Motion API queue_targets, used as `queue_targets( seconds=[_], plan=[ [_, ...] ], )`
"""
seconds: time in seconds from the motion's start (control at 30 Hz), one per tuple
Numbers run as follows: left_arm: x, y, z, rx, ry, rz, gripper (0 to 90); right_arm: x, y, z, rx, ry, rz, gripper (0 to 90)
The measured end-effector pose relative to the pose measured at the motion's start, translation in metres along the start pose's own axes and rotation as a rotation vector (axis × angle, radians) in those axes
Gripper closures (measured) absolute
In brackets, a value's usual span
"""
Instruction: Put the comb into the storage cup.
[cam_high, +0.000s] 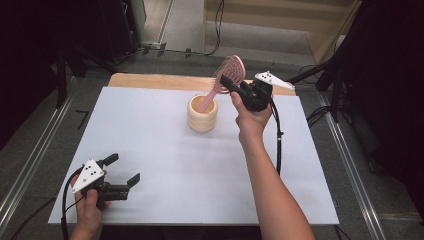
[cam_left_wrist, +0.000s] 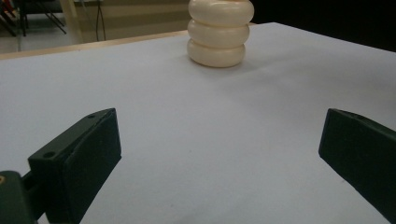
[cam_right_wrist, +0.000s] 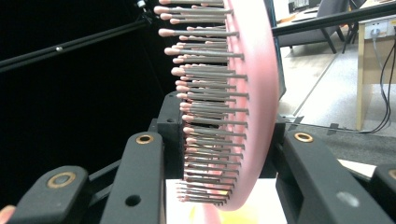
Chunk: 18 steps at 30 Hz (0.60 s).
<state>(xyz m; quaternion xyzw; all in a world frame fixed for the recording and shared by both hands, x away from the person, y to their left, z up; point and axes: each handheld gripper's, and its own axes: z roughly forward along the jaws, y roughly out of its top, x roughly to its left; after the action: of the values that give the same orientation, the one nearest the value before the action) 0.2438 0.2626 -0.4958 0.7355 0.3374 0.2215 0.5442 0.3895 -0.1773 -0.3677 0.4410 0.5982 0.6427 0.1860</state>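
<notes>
The right gripper (cam_high: 231, 86) clamps the pink brush (cam_high: 231, 71) by its head; the handle sits in the cream cup (cam_high: 202, 116) at the table's (cam_high: 165, 150) centre, toward 12 o'clock. The left gripper (cam_high: 122, 170) rests agape at 7 o'clock. Risk — a tilted pull could drag the cup over.

Table (cam_high: 150, 150) with white top across the middle of the high view, reaching from lower left to lower right of the frame. Strip of bare wood (cam_high: 150, 80) along its far edge, toward the top centre. Cream ribbed cup (cam_high: 202, 116) upright on the white surface, a little above centre and nearer the far edge. In the left gripper view, same cup (cam_left_wrist: 218, 35) at top centre, white surface (cam_left_wrist: 210, 140) spreading below it.
</notes>
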Motion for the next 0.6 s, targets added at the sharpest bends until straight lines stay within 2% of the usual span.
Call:
queue_targets(
  seconds=[0.6],
  plan=[
    [0.0,0.0,0.0,-0.001,-0.004,-0.001,0.0,-0.005,-0.014,0.019,0.05,-0.039,-0.023,62.0]
  ],
)
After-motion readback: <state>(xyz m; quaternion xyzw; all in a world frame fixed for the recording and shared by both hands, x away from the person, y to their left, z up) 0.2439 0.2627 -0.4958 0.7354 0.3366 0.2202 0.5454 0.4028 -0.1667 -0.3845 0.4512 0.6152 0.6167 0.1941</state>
